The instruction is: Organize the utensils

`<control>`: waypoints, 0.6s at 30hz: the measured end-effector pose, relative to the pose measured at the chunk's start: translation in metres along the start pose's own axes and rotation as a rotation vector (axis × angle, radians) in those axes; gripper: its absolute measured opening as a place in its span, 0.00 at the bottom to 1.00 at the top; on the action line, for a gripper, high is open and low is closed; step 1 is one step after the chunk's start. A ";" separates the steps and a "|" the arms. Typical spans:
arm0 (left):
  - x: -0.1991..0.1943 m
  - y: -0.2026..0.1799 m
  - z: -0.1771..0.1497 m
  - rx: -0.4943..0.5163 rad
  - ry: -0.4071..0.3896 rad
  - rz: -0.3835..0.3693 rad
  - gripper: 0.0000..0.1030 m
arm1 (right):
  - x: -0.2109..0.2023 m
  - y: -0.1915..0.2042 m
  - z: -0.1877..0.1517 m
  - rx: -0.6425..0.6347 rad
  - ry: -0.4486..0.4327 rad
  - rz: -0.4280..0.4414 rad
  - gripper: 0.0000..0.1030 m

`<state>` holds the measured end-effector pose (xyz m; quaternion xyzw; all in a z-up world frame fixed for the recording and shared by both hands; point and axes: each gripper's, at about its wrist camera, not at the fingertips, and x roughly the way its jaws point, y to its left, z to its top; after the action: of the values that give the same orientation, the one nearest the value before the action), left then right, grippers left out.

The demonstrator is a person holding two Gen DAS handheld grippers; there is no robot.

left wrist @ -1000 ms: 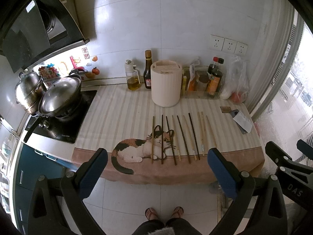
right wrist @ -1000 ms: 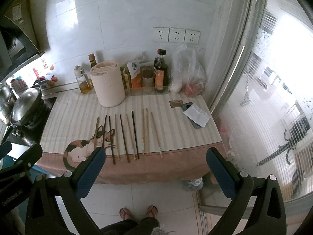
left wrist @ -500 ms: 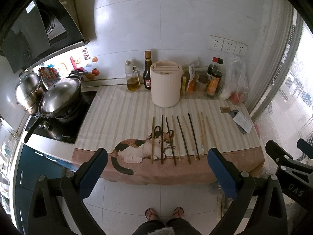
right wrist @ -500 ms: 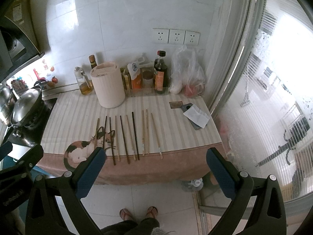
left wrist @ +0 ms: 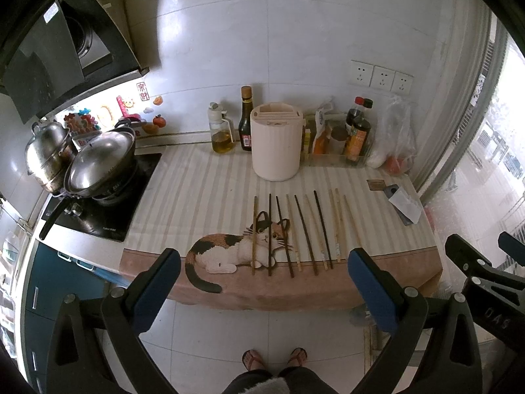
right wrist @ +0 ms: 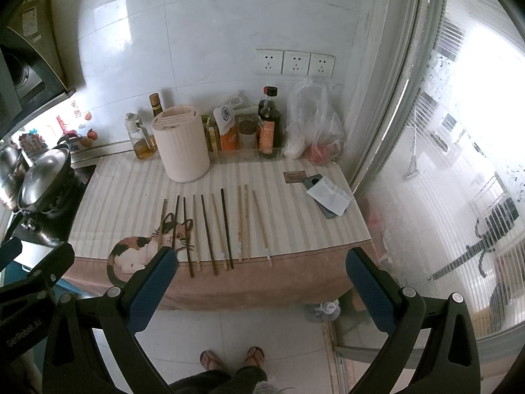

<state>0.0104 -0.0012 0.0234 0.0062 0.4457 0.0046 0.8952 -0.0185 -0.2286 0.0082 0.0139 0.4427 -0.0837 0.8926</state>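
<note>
Ten thin chopsticks (left wrist: 302,233) (right wrist: 213,229), mix of dark and pale wood, lie side by side in a row near the front edge of the worktop (left wrist: 197,190), on a striped cream cloth with a printed calico cat (left wrist: 236,249); leftmost sticks cross the cat's head. Behind the row, apart from it, stands a ribbed cream cylindrical utensil holder (left wrist: 276,144) (right wrist: 181,144) with slotted top. Around it by the tiled wall: glass oil cruet (left wrist: 221,129), dark sauce bottles (left wrist: 357,134), crinkly clear plastic bag (right wrist: 311,121). Folded white paper (right wrist: 329,195) lies toward the worktop's right end. Far left, steel pots with domed lids (left wrist: 95,161) on a black hob. Left gripper (left wrist: 262,287) and right gripper (right wrist: 262,287) both hover off the worktop's front edge over the tiled floor, blue-padded fingers (left wrist: 157,282) spread wide, holding nothing. Person's sandalled feet (left wrist: 274,358) below.
</note>
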 end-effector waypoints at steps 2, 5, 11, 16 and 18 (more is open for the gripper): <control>0.000 -0.001 0.003 0.001 -0.014 0.008 1.00 | 0.000 0.000 0.002 0.008 0.001 0.004 1.00; 0.005 -0.007 0.015 0.020 -0.048 0.030 1.00 | 0.003 -0.005 0.010 0.029 -0.016 0.013 1.00; 0.046 -0.013 0.024 -0.019 -0.059 0.072 1.00 | 0.044 -0.014 0.021 0.038 -0.017 0.037 1.00; 0.103 -0.009 0.029 -0.048 -0.035 0.190 1.00 | 0.106 -0.016 0.025 0.027 0.032 0.061 0.97; 0.130 -0.002 0.030 -0.061 0.001 0.219 1.00 | 0.134 -0.014 0.028 0.019 0.062 0.086 0.89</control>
<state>0.1124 -0.0017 -0.0621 0.0277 0.4424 0.1158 0.8889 0.0806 -0.2638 -0.0800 0.0440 0.4684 -0.0491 0.8811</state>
